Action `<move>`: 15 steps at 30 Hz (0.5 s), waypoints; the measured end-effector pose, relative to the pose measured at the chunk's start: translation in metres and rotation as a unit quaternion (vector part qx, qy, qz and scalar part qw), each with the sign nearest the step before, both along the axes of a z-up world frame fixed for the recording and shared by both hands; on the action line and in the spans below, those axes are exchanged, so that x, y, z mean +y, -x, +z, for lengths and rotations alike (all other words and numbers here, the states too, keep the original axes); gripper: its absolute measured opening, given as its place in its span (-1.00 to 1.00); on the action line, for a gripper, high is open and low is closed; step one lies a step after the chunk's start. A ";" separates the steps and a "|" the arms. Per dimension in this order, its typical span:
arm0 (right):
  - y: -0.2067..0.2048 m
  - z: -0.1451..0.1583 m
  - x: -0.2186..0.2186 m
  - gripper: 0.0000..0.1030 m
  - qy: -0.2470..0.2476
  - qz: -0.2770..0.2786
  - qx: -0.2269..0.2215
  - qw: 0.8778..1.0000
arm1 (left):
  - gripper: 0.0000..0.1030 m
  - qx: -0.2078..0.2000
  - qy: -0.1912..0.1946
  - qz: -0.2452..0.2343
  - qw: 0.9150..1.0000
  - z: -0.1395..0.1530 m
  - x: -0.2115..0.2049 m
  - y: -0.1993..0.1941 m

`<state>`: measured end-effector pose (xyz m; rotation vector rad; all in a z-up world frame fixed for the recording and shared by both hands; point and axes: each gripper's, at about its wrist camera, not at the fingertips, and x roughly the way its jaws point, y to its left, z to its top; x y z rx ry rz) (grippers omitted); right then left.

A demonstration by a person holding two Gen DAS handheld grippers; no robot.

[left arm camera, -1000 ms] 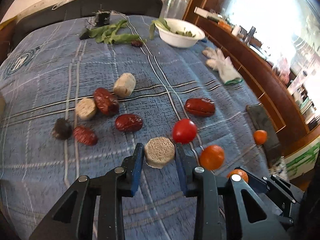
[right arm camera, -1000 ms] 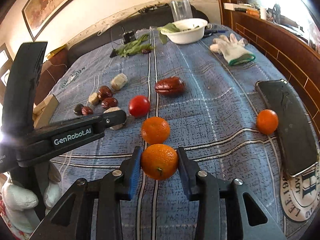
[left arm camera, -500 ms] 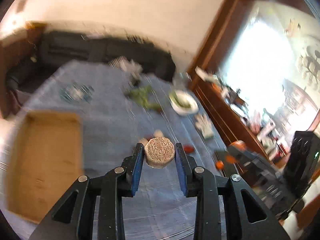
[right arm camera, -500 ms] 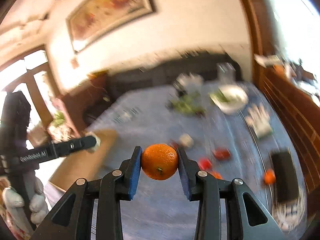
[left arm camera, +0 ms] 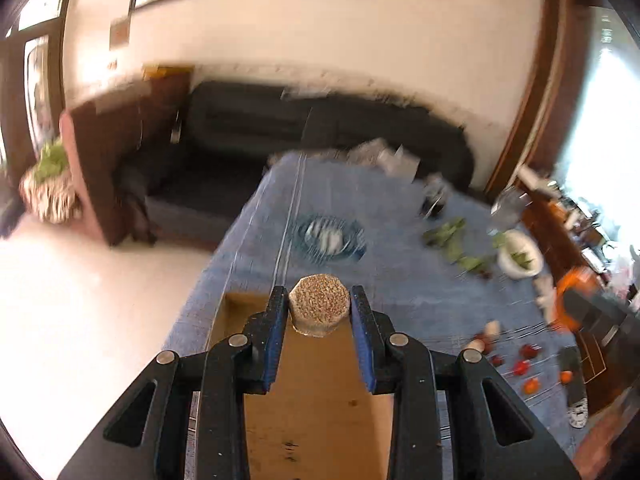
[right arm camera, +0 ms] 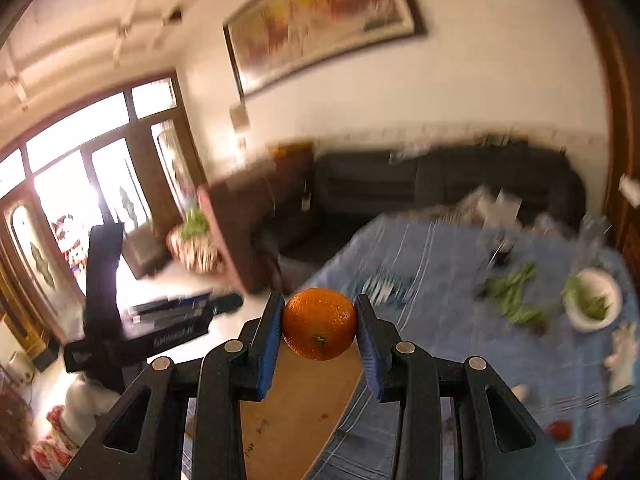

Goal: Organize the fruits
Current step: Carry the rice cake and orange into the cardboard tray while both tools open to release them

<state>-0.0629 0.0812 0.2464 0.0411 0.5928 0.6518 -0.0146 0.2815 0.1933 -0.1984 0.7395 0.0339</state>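
Your left gripper (left arm camera: pixel 319 312) pinches the tan puck (left arm camera: pixel 319 309) between its blue pads, held above the cardboard box (left arm camera: pixel 320 400) on the blue cloth (left arm camera: pixel 400 292). Your right gripper (right arm camera: pixel 319 324) clamps the orange (right arm camera: pixel 319 323) over the same box (right arm camera: pixel 296 404). Remaining fruit (left arm camera: pixel 520 364) lies far right, blurred.

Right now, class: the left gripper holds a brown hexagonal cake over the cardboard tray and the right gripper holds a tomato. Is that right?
One thing is wrong. The right gripper holds an orange, not a tomato, as the right wrist view shows. The left gripper does hold the cake over the tray.
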 end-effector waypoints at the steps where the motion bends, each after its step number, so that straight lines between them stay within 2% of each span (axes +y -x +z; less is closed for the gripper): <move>1: -0.009 -0.018 0.013 -0.24 0.011 0.005 0.014 1.000 | -0.41 0.014 0.009 0.002 1.000 -0.016 0.006 -0.007; 5: -0.053 -0.106 0.068 -0.24 0.066 0.022 0.084 0.994 | -0.41 0.076 0.055 0.017 0.995 -0.087 0.028 -0.036; 8: -0.082 -0.152 0.084 -0.24 0.092 0.022 0.125 0.988 | -0.41 0.113 0.077 0.026 0.990 -0.126 0.036 -0.053; 10: -0.100 -0.174 0.093 -0.24 0.106 0.023 0.146 0.983 | -0.41 0.135 0.087 0.029 0.987 -0.145 0.039 -0.063; 15: -0.113 -0.194 0.108 -0.23 0.141 0.030 0.148 0.978 | -0.41 0.156 0.094 0.029 0.983 -0.169 0.047 -0.074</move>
